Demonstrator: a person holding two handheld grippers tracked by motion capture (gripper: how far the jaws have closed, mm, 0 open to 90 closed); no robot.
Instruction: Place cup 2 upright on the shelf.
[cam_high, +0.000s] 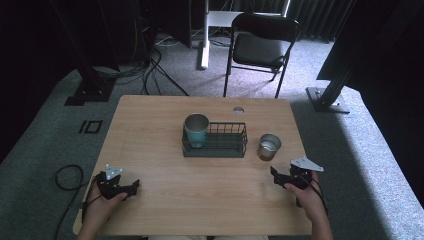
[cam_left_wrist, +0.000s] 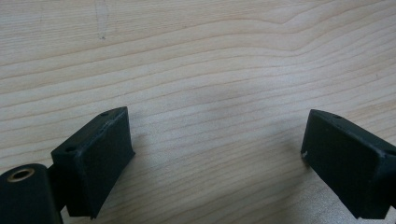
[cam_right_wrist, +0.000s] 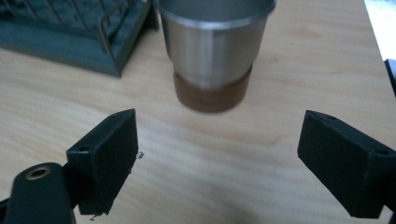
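Note:
A steel cup with a brown base (cam_high: 269, 146) stands on the wooden table (cam_high: 165, 200), just right of a black wire basket (cam_high: 222, 141). A taller steel cup with a teal band (cam_high: 196, 130) stands inside the basket's left end. My right gripper (cam_high: 278, 176) is open near the table's front right, a short way in front of the brown-based cup (cam_right_wrist: 212, 51); its jaws (cam_right_wrist: 217, 163) are wide apart with nothing between them. My left gripper (cam_high: 131, 189) is open at the front left over bare wood (cam_left_wrist: 210, 84), empty (cam_left_wrist: 217, 158).
A black folding chair (cam_high: 260, 47) stands beyond the table's far edge. Black stand legs (cam_high: 90, 85) and cables lie on the grey carpet at left, and another stand base (cam_high: 327, 97) at right. A round hole (cam_high: 238, 109) marks the table's far side.

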